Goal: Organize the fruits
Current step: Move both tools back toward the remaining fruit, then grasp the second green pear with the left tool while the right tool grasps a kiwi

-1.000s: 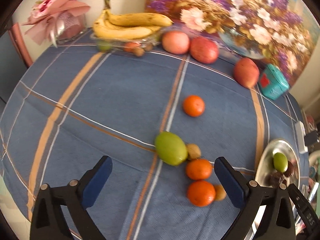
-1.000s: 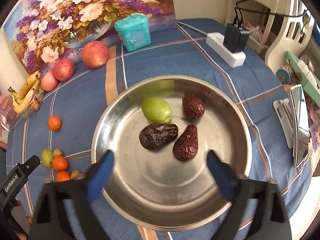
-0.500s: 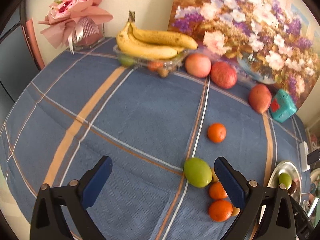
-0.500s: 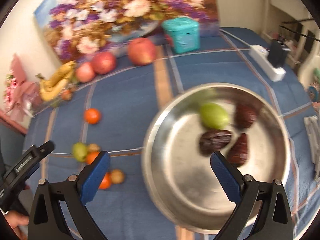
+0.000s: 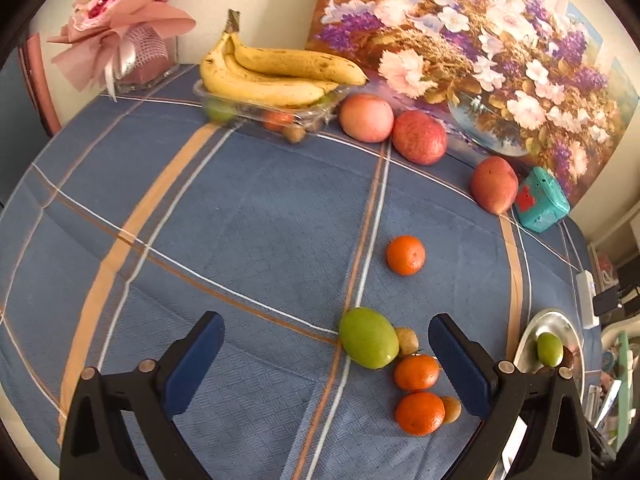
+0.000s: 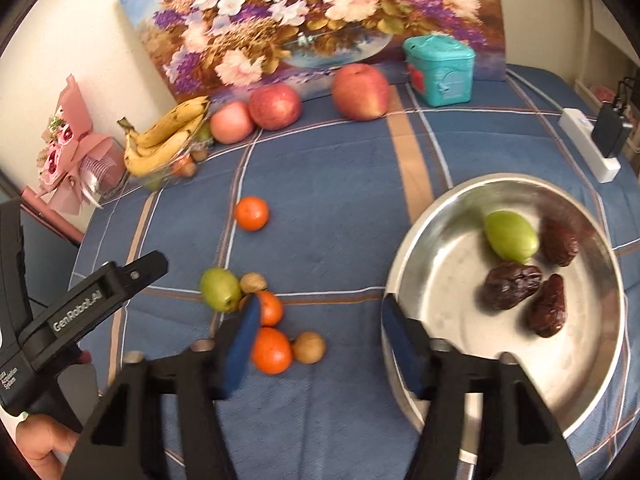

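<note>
A table covered in a blue plaid cloth [image 6: 340,184] holds a steel plate [image 6: 440,364], with loose oranges [image 6: 251,213] and a green fruit [image 6: 220,289] to its left and red apples [image 6: 360,86] beyond it.
</note>
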{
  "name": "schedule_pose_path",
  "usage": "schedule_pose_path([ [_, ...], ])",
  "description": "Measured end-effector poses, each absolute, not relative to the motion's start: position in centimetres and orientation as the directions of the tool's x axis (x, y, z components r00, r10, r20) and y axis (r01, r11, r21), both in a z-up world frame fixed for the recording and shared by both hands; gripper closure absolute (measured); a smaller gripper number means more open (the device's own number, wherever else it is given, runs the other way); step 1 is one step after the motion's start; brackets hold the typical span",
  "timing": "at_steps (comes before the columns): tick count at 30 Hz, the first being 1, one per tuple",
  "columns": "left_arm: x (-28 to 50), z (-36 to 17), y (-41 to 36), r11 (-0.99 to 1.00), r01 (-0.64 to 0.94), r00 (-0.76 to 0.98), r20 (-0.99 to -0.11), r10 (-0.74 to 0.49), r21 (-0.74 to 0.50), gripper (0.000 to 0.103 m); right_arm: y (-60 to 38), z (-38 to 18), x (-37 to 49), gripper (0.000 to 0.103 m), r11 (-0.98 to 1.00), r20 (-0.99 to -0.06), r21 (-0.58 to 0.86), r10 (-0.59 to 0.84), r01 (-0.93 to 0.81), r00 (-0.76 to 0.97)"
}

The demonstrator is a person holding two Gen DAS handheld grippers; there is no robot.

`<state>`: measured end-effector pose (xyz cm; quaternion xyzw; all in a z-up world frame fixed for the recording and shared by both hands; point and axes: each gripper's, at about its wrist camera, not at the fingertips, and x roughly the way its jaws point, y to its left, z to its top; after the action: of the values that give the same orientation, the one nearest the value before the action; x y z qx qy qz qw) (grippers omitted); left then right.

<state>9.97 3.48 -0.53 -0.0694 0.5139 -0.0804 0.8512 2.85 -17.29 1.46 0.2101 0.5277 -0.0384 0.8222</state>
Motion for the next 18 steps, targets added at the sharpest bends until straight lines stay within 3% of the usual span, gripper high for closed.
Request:
schedule_pose_path([
  [5,10.5,-2.0,2.8,0.957,0.081,0.387,-0.876,-0.287,-0.277,0.003,-16.0,-0.1,3.4,0.054,0.914,-0.901,0.304,0.185,0.267,0.391],
  [9,10.8,-3.1,2.2,0.945,0.08,0.344,-0.881,-0.325,-0.317,0.022,-15.6,-1.7,3.7,0.059,0.903,-0.915,0.312,0.202,0.297,0.349],
  [13,11.2,-4.3,2.0,0.929,0.061,0.311,-0.878,-0.365,-0.365,0.032,-15.3,-3.0,3.9,0.069,0.893,-0.923,0.318,0.216,0.318,0.318],
  [18,11.7,-5.4,2.0,0.919,0.039,0.296,-0.874,-0.385,-0.392,0.042,-16.1,-3.6,3.4,0.071,0.865,-0.92,0.34,0.225,0.369,0.32],
])
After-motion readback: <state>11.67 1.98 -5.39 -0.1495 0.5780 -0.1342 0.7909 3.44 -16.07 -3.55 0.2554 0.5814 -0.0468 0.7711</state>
